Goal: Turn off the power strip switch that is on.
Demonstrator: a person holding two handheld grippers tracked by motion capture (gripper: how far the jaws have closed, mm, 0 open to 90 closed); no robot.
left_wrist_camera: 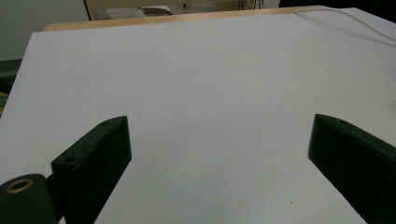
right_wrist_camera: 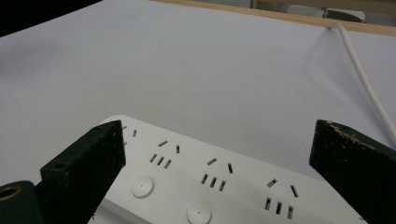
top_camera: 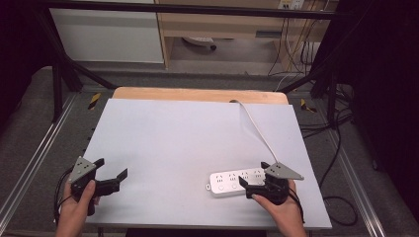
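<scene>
Nearest the person, at the front edge of the table, both hands are in with their tools. The right gripper sits low over the right-hand end of a white power strip, its jaws spread wide with nothing between them; in the right gripper view they stand either side of the sockets and round switches of the strip, so the tool looks lined up to close across the strip's width, though I cannot tell whether either jaw touches it yet. That low, straddling pose suits a firm pinch on a flat, slippery body.

The left gripper waits well apart at the front left corner, jaws also spread and empty, pointing over bare table. I judge it is held back to leave the other hand room, or to be ready to steady the far end.

Beyond the strip, its white cord runs up the table and drops over the wooden back edge, leaving it tethered; any lift or slide will drag that cord.
</scene>
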